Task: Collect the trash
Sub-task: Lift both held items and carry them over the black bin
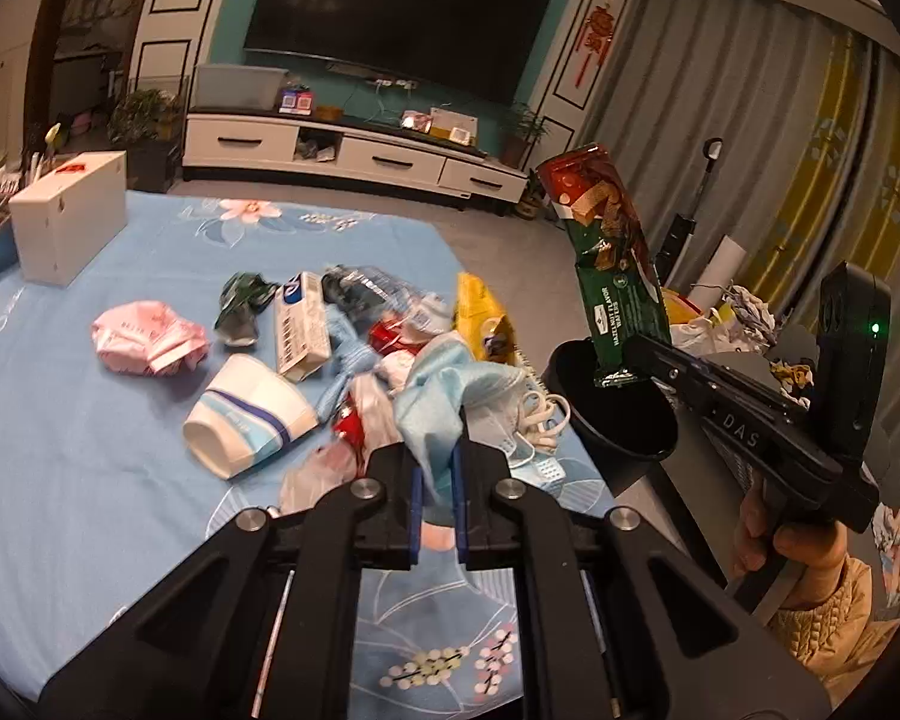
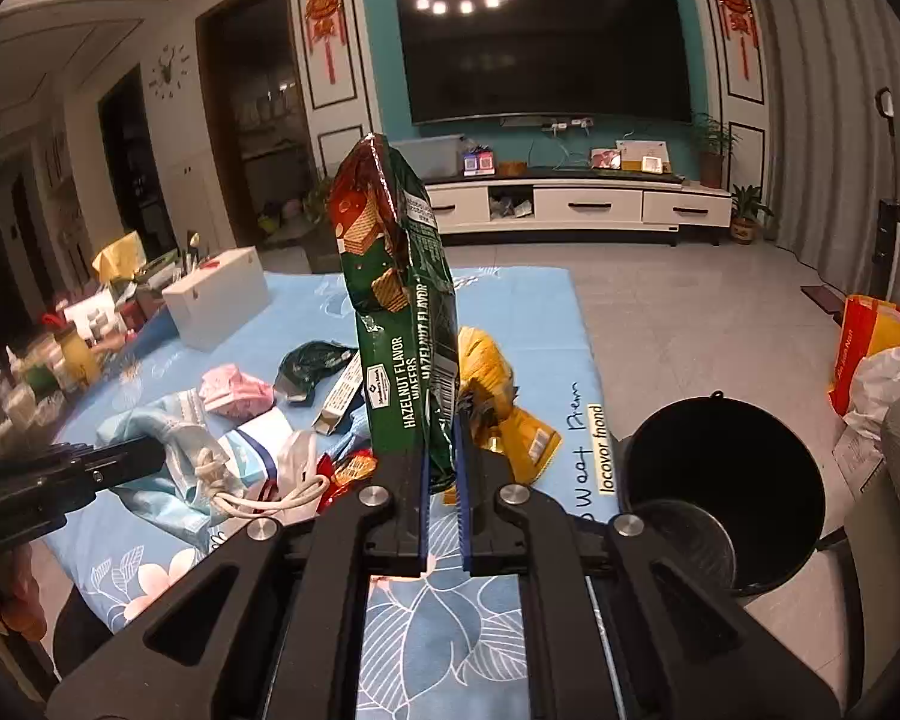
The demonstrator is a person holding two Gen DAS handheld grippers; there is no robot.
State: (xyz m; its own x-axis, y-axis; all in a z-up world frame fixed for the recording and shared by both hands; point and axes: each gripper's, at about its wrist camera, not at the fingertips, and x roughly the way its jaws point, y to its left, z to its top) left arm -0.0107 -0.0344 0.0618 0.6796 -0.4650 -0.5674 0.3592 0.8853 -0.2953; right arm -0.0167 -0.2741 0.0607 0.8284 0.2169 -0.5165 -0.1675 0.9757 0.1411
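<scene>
- My left hand-held gripper (image 1: 437,468) is clamped on a light blue face mask (image 1: 444,396); the crumpled cloth sticks up from between the blue pads, and its white ear loops (image 1: 540,417) dangle to the right.
- My right hand-held gripper (image 2: 444,462) is clamped on the lower end of a green hazelnut wafer wrapper (image 2: 399,312), which stands nearly upright above the jaws with its red top leaning a little left.
- In the left wrist view that same wrapper (image 1: 618,264) hangs over the near rim of the black bin (image 1: 618,426), which stands just off the right edge of the worktop (image 1: 90,480).
- The worktop wears a blue flowered cloth, and the rest of the trash sits in a loose heap in its middle.
- In that heap I see a pink crumpled packet (image 1: 147,339), a dark green wrapper (image 1: 243,303), a small white and blue carton (image 1: 300,324), a paper cup on its side (image 1: 246,414), a yellow packet (image 1: 480,312) and some red scraps (image 1: 390,333).
- A white box (image 1: 69,216) stands apart at the far left corner of the worktop.
- A person's hand in a cream quilted sleeve (image 1: 834,618) grips the right gripper's handle.
- The bin looks black and empty-dark inside in the right wrist view; I cannot tell what lies at its bottom.
</scene>
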